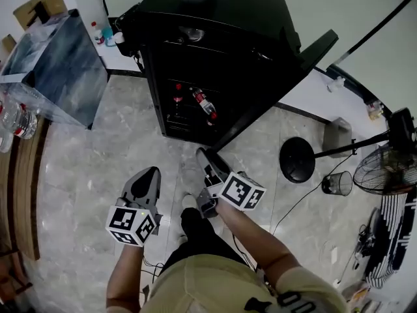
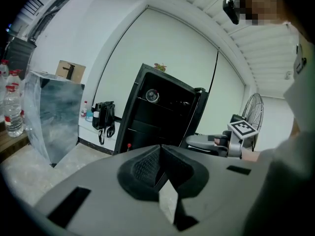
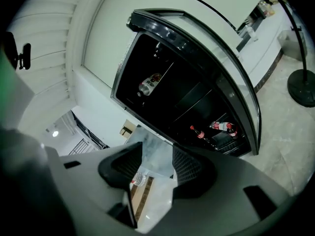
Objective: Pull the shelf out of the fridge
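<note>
The black fridge [image 1: 215, 51] stands with its door [image 1: 287, 83] swung open to the right. Red-capped bottles [image 1: 203, 102] lie on a low wire shelf [image 1: 189, 117] inside. Both grippers hang over the floor in front of it, touching nothing. My left gripper [image 1: 148, 175] is shut and empty, its pads together in the left gripper view [image 2: 158, 154]. My right gripper [image 1: 204, 178] is open with nothing between its fingers [image 3: 156, 154]. In the right gripper view the fridge interior shows the bottles [image 3: 222, 127], dark shelves [image 3: 197, 102] and a can higher up [image 3: 150, 84].
A large cabinet wrapped in clear plastic [image 1: 58, 64] stands left of the fridge. Water bottles [image 1: 16, 122] sit on a wooden counter at the far left. A standing fan [image 1: 384, 168], its round base [image 1: 298, 160] and a small bin [image 1: 337, 183] are on the right.
</note>
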